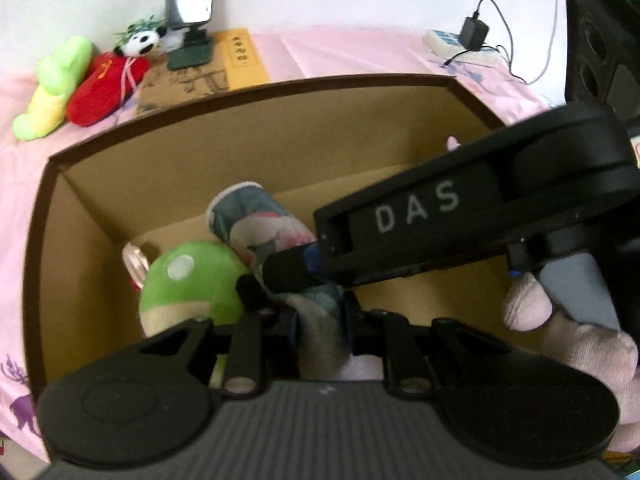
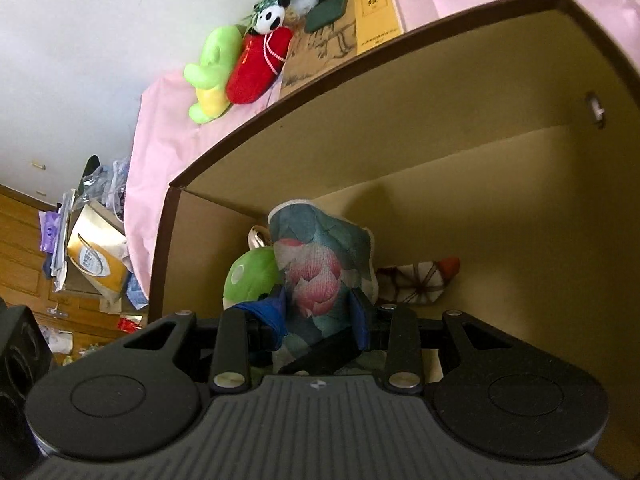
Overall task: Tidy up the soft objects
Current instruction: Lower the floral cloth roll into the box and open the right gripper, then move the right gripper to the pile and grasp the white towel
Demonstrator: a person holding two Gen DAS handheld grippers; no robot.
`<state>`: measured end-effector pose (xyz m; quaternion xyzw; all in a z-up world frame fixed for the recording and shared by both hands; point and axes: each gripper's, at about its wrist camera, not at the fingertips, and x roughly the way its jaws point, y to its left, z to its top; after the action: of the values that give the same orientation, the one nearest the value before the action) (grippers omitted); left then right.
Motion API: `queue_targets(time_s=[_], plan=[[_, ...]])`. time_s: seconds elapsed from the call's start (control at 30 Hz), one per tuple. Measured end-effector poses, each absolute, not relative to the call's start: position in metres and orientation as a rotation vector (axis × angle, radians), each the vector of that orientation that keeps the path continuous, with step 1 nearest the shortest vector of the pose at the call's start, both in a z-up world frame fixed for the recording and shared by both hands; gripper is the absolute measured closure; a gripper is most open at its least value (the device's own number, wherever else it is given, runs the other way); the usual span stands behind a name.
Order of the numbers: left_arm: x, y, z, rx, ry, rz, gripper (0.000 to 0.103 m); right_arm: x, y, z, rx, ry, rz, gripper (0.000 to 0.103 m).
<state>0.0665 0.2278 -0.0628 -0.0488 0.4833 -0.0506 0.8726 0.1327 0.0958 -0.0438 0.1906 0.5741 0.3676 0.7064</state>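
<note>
Left hand-held gripper [image 1: 318, 318] inside cardboard box [image 1: 248, 136], jaws around floral cloth roll [image 1: 260, 228]. Green mushroom plush [image 1: 192, 280] just left. Right hand-held gripper [image 1: 288, 270] crosses from right, touching roll.

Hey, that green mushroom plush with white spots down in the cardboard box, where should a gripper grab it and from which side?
Grip the green mushroom plush across its rounded cap, coming straight down from above. The box wall crowds one side and the floral fabric roll leans against the other, so only the top looks free.
</note>
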Motion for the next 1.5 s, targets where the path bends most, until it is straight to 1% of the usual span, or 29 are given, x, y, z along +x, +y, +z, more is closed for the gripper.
queue_targets(time_s=[0.03, 0.1, 0.2, 0.27, 0.3, 0.33, 0.7, 1.0, 1.27, 1.43, 1.5], plan=[[0.066, 0.23, -0.063, -0.105, 1.012, -0.1, 0.078, 0.132, 0.098, -0.044, 0.423, 1.278, 0.821, 0.085], [0.064, 0.235, -0.063, -0.115, 1.022, -0.092, 0.074, 0.131, 0.104, -0.044, 0.415, 1.283, 0.825, 0.084], [0.061, 0.238, -0.064, -0.117, 1.033, -0.082, 0.07, 0.129, 0.111, -0.046, 0.393, 1.284, 0.814, 0.083], [0.058, 0.239, -0.063, -0.118, 1.031, -0.074, 0.063, 0.128, 0.11, -0.046, 0.388, 1.279, 0.813, 0.083], [0.056, 0.239, -0.063, -0.119, 1.029, -0.071, 0.053, 0.127, 0.11, -0.046, 0.387, 1.276, 0.812, 0.083], [0.054, 0.239, -0.063, -0.12, 1.024, -0.066, 0.048, 0.126, 0.109, -0.045, 0.382, 1.271, 0.811, 0.083], [0.031, 0.235, -0.043, -0.148, 0.951, -0.057, 0.048, 0.114, 0.098, -0.027, 0.357, 1.192, 0.797, 0.083], [0.006, 0.217, -0.018, -0.133, 0.884, -0.075, 0.048, 0.093, 0.077, -0.005, 0.363, 1.096, 0.837, 0.083], [-0.014, 0.173, 0.004, -0.092, 0.846, -0.145, 0.044, 0.071, 0.028, 0.007, 0.431, 1.051, 0.866, 0.083], [-0.018, 0.133, 0.004, -0.085, 0.86, -0.204, 0.044, 0.063, -0.019, 0.013, 0.464, 1.012, 0.849, 0.083], [-0.017, 0.113, 0.003, -0.069, 0.862, -0.222, 0.042, 0.061, -0.039, 0.013, 0.483, 1.004, 0.837, 0.083]])
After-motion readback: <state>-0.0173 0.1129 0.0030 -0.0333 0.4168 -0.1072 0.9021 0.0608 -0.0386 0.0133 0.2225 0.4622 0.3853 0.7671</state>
